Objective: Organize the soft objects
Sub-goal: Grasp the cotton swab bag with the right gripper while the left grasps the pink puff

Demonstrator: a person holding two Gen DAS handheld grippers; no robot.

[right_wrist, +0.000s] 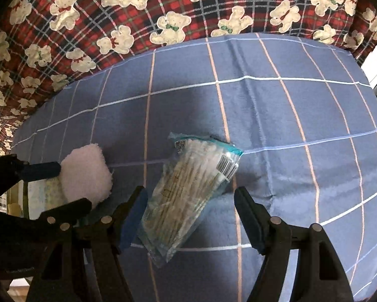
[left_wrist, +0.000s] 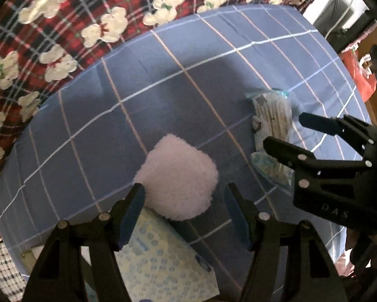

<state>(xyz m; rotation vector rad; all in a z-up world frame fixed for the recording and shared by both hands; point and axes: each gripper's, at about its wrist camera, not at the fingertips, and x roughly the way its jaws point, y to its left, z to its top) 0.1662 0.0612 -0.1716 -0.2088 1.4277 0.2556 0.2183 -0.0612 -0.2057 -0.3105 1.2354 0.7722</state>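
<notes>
Two grippers over a blue checked cloth [right_wrist: 276, 115], both with jaws spread wide and nothing clamped.

Left gripper [left_wrist: 185, 197]: points down at a fluffy white pad [left_wrist: 179, 177]. Jaws well apart, released. The pad sits between and just ahead of the fingertips; its lower left edge looks to be at or against the left finger, contact not certain. The pad partly overlaps a flat pale packet with blue ring print [left_wrist: 163, 259], which lies beneath the gripper.

Right gripper [right_wrist: 191, 200]: tilted down over a clear plastic bag of cotton swabs [right_wrist: 188, 188]. Jaws spread, released, not pressing the bag. The bag lies slanted on the cloth, its teal-edged end farther from the camera, its near end running down between the two fingers. Bag contents: a dense bundle of white-tipped sticks; barcode labels on the upper part.

In the left wrist view the swab bag lies to the right of the pad, apart from it, with the right gripper's fingers over its lower part.

Red tartan fabric with white teddy bears [right_wrist: 138, 12] lies beyond the far edge of the blue cloth.
</notes>
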